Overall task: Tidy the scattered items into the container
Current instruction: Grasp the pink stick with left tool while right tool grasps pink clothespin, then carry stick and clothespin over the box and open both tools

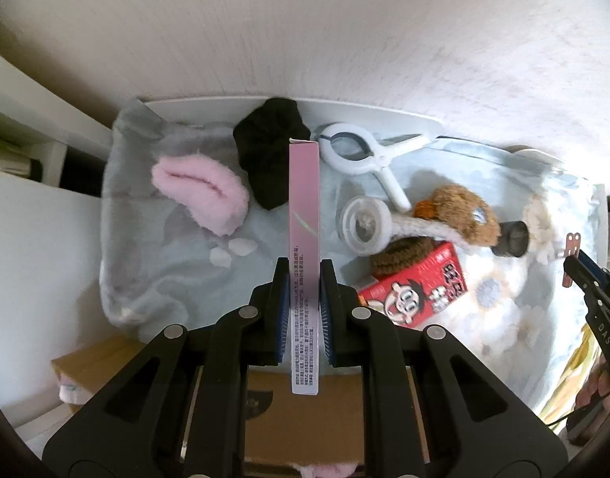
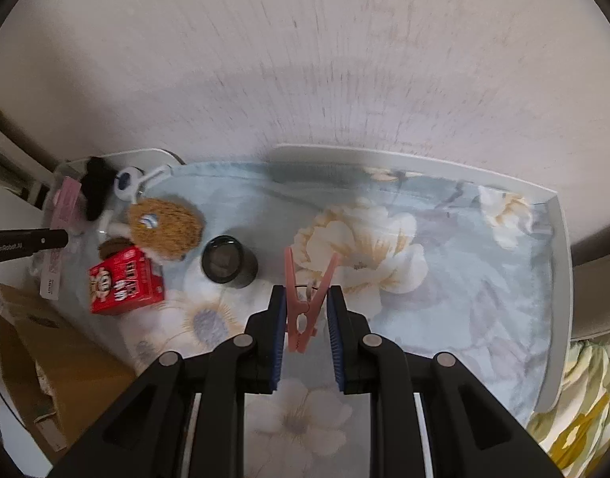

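From my left wrist, my left fingers (image 1: 304, 279) are clamped on a slim pink box (image 1: 303, 215), which stands straight up between the pads and juts well past the tips. Below it lie a pink fluffy piece (image 1: 203, 191), a black scrunchie (image 1: 271, 159), a white clip (image 1: 368, 159) and a red carton (image 1: 416, 286) on the flowered cloth (image 1: 496, 310) (over a white tray (image 1: 384, 111)).

From my right wrist, my right fingers (image 2: 305, 306) pinch a pink clothespin (image 2: 305, 298), its two legs splayed upward beyond the tips. The dark cup (image 2: 229, 261) sits just left of it.
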A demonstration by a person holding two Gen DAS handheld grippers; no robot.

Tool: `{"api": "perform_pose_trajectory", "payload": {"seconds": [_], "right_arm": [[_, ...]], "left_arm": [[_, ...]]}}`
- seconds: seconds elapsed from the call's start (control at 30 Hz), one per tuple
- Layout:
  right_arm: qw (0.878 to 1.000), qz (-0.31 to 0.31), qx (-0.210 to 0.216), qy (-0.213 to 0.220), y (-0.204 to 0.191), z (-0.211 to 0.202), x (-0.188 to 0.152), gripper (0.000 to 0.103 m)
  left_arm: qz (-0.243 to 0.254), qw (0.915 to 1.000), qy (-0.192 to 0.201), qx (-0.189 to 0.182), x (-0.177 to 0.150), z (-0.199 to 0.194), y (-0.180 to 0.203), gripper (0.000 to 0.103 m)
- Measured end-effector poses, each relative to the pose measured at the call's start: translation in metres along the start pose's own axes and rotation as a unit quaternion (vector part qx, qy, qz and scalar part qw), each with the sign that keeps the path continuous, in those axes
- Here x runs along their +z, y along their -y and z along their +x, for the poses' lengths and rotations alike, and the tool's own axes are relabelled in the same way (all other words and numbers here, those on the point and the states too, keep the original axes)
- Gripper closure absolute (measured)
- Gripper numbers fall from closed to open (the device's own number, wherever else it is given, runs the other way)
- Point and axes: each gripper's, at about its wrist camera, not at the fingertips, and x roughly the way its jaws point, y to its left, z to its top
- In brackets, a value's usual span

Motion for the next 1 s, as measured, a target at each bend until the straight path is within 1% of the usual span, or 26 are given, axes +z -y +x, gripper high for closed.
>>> {"api": "perform_pose_trajectory", "payload": {"seconds": [0.07,0.1,0.13,0.17,0.23,0.3,0.33,0.4,0.6,0.73,0.8,1.0], "right_arm": [[1.000,-0.007,-0.001,0.007,0.004,-0.012,0.004,0.084],[1.000,-0.011,-0.002,0.009,0.003,-0.017,0.002,0.084],[1.000,-0.016,-0.003,0.011,0.003,-0.019,-0.001,0.084],[1.000,-0.019,-0.004,0.015,0.002,-0.021,-0.001,0.084],[1.000,-0.024,-0.001,0.020,-0.015,-0.014,0.003,0.084],[0.999,-0.030,0.008,0.025,-0.015,-0.028,-0.005,0.084],[0.999,-0.034,0.013,0.027,-0.019,-0.035,-0.008,0.084],[0.998,-0.046,0.024,0.032,-0.030,-0.046,-0.015,0.084],[0.993,-0.091,0.050,0.049,-0.074,-0.070,-0.025,0.084],[0.988,-0.127,0.066,0.053,-0.105,-0.080,-0.031,0.084],[0.985,-0.144,0.075,0.053,-0.122,-0.082,-0.034,0.084],[0.974,-0.193,0.106,0.047,-0.169,-0.082,-0.044,0.084]], "left_arm": [[0.002,1.0000,0.006,-0.003,-0.006,-0.007,-0.008,0.091],[0.002,1.0000,0.009,-0.004,-0.002,-0.009,-0.016,0.091],[0.001,0.9999,0.012,-0.003,0.009,-0.010,0.002,0.091],[0.001,0.9999,0.015,0.001,0.003,-0.016,0.009,0.091],[0.003,0.9998,0.022,0.004,0.005,-0.022,0.015,0.091],[0.007,0.9995,0.029,0.005,-0.009,-0.027,0.026,0.091],[0.017,0.9991,0.037,0.007,-0.006,-0.035,0.020,0.091],[0.020,0.9987,0.047,0.008,-0.009,-0.059,0.010,0.091],[0.020,0.9976,0.066,0.008,-0.045,-0.086,-0.008,0.091],[0.016,0.9977,0.065,0.011,-0.067,-0.087,-0.023,0.091],[0.006,0.9980,0.062,0.012,-0.078,-0.086,-0.035,0.091],[-0.018,0.9987,0.044,0.021,-0.112,-0.077,-0.069,0.091]]}}
